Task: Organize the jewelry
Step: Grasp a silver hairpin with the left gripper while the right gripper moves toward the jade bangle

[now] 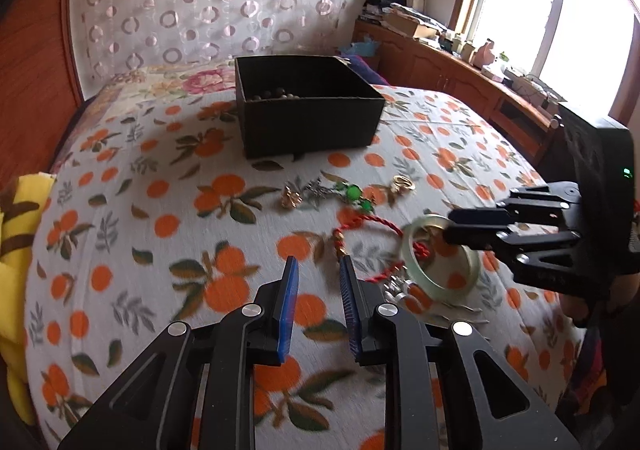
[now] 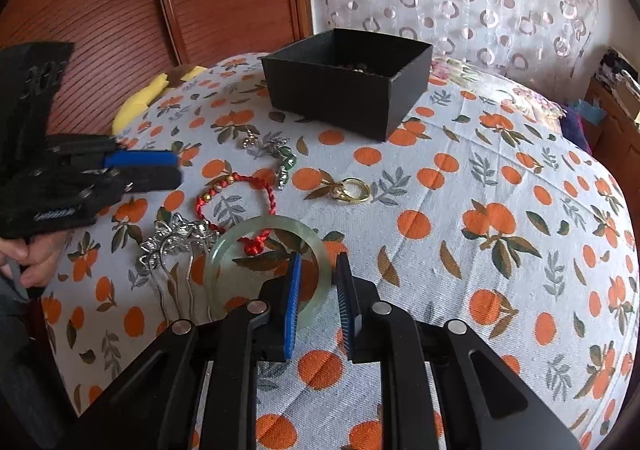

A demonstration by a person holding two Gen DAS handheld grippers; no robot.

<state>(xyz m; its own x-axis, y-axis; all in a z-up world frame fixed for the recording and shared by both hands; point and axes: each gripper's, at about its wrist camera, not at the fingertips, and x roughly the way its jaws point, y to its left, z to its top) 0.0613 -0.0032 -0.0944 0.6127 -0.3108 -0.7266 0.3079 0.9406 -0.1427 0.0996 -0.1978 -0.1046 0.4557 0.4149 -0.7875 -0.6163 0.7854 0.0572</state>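
Note:
A pale green jade bangle (image 2: 240, 238) lies on the orange-print bedspread; its right side passes between my right gripper's (image 2: 318, 270) parted fingers, and whether the pads touch it is unclear. In the left wrist view the bangle (image 1: 440, 258) looks tilted at my right gripper (image 1: 448, 228). A red cord bracelet (image 2: 236, 193), silver hair comb (image 2: 176, 242), gold ring (image 2: 354, 189) and green-bead piece (image 2: 286, 161) lie nearby. My left gripper (image 1: 318, 270) is open and empty above the cloth. A black box (image 1: 308, 105) holds dark beads.
A yellow cushion (image 1: 12, 246) sits at the bed's left edge. A wooden cabinet (image 1: 460, 77) with clutter runs under the window on the right. A wooden wardrobe (image 2: 160, 1) and patterned curtain stand behind the bed.

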